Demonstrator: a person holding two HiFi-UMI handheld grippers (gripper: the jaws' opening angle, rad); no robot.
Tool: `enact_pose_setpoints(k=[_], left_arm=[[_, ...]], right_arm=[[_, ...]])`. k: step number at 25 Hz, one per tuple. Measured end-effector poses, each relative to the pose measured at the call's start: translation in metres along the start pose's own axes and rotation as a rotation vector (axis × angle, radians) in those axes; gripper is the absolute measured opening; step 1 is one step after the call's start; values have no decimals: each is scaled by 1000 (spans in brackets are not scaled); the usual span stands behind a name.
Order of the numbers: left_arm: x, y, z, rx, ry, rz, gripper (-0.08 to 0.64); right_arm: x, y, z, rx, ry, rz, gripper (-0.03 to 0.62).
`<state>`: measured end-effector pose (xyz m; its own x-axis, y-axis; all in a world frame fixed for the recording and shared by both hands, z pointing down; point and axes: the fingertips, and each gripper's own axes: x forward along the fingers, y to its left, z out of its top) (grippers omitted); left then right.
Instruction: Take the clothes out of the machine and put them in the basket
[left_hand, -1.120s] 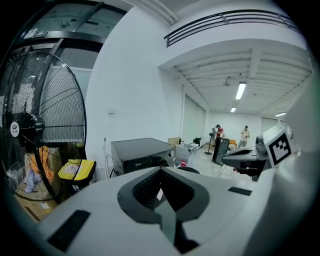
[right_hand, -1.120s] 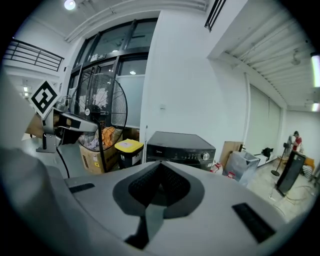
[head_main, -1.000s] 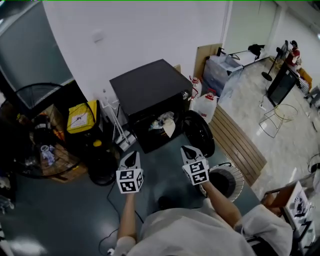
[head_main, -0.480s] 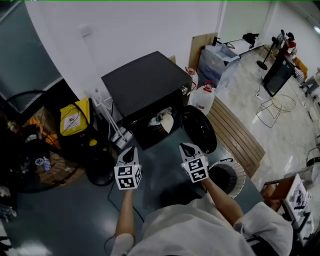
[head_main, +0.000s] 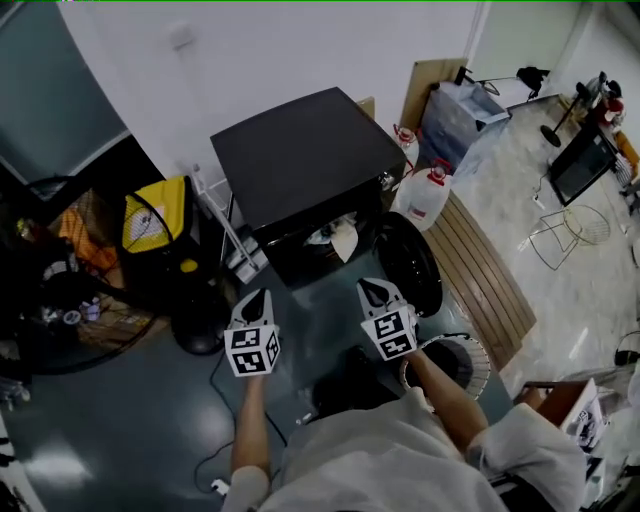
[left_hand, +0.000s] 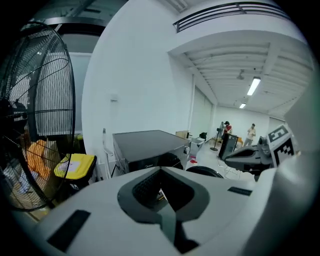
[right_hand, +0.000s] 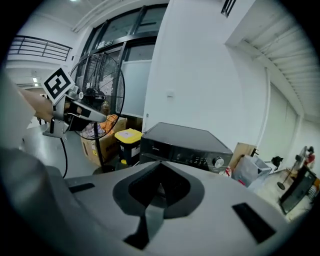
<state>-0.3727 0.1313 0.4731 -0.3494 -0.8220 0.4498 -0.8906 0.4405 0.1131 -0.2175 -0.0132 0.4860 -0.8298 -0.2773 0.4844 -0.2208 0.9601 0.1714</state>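
A black washing machine (head_main: 305, 160) stands against the white wall with its round door (head_main: 405, 262) swung open to the right. Pale clothes (head_main: 335, 238) show inside the drum opening. A white wire basket (head_main: 482, 352) sits on the floor by my right forearm. My left gripper (head_main: 257, 297) and right gripper (head_main: 372, 288) hang side by side over the grey floor just in front of the machine, both shut and holding nothing. The left gripper view looks over shut jaws (left_hand: 161, 171) at the machine (left_hand: 147, 145). The right gripper view (right_hand: 160, 164) does the same (right_hand: 185, 142).
A large floor fan (head_main: 60, 300) and a yellow-lidded bin (head_main: 155, 215) stand left of the machine. Two water jugs (head_main: 425, 195) and a slatted wooden board (head_main: 490, 285) lie to its right. A cable (head_main: 215, 395) runs across the floor near my left arm.
Both grippers have moved forward and slightly down toward the machine, which now appears closer and larger. Their jaws stayed shut.
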Motion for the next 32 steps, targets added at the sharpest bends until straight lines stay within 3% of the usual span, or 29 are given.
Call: enact_pose_setpoints(k=[9, 17, 32], left_arm=[[67, 5, -7, -43, 44, 115, 17], [113, -1, -38, -49, 100, 152, 17], [193, 36, -133, -86, 119, 172, 17]], right_arm=[[68, -56, -8, -15, 6, 102, 21], [119, -86, -36, -39, 20, 165, 21], [234, -72, -135, -83, 60, 203, 21]])
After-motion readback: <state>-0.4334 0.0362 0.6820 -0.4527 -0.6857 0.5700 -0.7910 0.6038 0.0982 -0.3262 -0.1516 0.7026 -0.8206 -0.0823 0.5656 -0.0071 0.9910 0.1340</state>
